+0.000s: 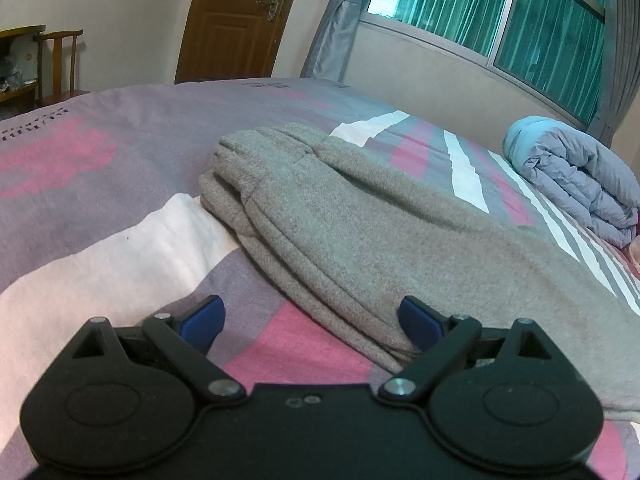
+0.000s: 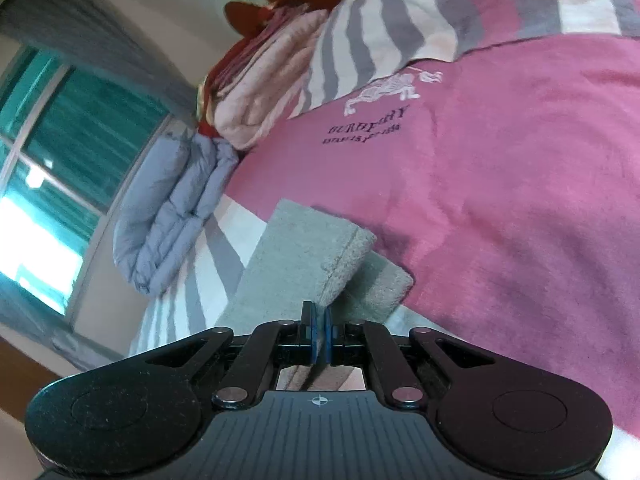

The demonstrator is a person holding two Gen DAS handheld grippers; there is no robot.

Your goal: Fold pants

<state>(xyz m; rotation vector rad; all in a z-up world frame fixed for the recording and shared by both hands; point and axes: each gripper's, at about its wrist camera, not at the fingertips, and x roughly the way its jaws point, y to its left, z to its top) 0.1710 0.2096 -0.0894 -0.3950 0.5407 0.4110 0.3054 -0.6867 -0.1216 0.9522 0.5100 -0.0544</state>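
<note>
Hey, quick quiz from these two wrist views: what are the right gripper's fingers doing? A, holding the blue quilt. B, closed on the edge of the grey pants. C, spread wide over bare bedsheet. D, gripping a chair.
B: in the right wrist view the right gripper has its blue fingers pressed together with the edge of the grey pants running in between them; the blue quilt lies apart by the window.
</note>
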